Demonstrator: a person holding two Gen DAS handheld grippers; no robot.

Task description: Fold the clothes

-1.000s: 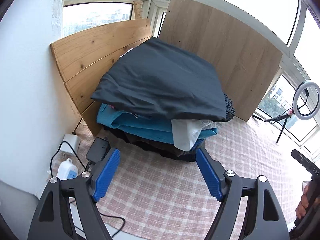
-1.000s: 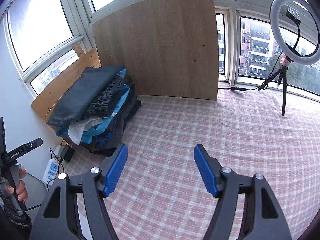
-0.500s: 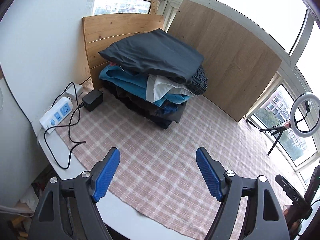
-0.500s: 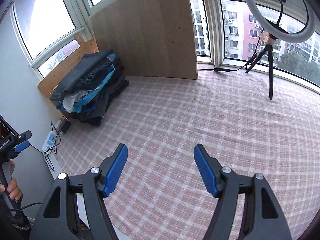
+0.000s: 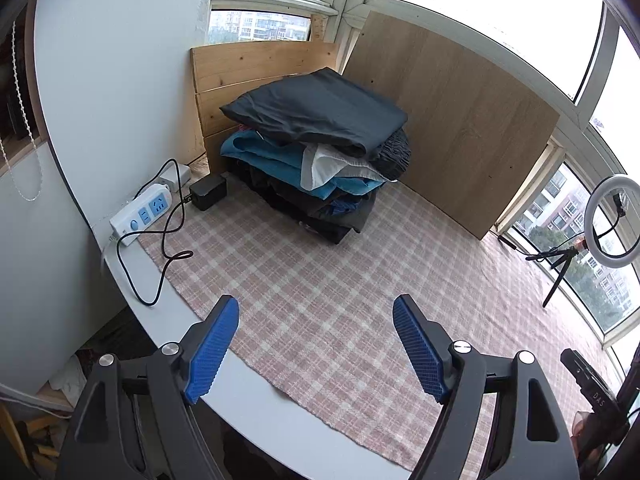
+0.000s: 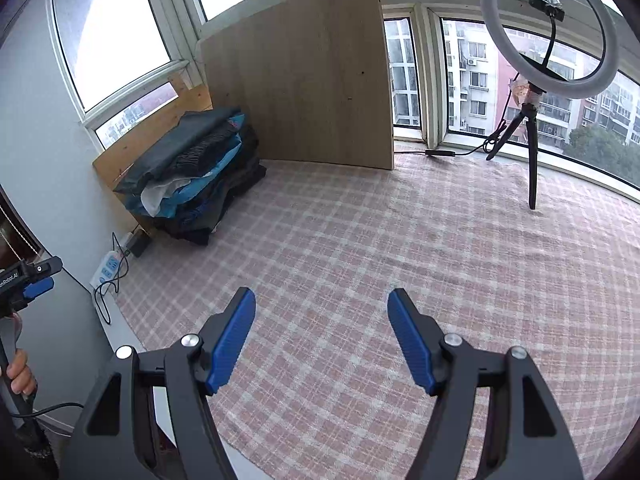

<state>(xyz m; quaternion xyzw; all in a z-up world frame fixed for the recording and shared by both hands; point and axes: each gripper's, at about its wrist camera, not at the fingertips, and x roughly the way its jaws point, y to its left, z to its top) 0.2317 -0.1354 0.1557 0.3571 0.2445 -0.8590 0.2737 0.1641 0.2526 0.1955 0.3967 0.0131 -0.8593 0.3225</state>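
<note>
A stack of folded clothes [image 5: 316, 148] sits at the far left corner of the table, a dark grey piece on top, with white, blue and black pieces beneath; it also shows in the right wrist view [image 6: 196, 176]. My left gripper [image 5: 316, 344] is open and empty, held above the table's front edge, well back from the stack. My right gripper [image 6: 322, 336] is open and empty over the pink checked cloth [image 6: 400, 260]. The left gripper's body also shows at the left edge of the right wrist view [image 6: 28, 280].
A white power strip [image 5: 140, 214] with black cables and a black adapter [image 5: 208, 192] lie left of the stack. Wooden boards [image 5: 452, 120] stand behind it. A ring light on a tripod [image 6: 536, 80] stands at the far right. The table edge [image 5: 280, 420] is near.
Both grippers have pulled back from the stack toward the table's front edge, so the stack now looks smaller and farther away. Both have stayed open and empty.
</note>
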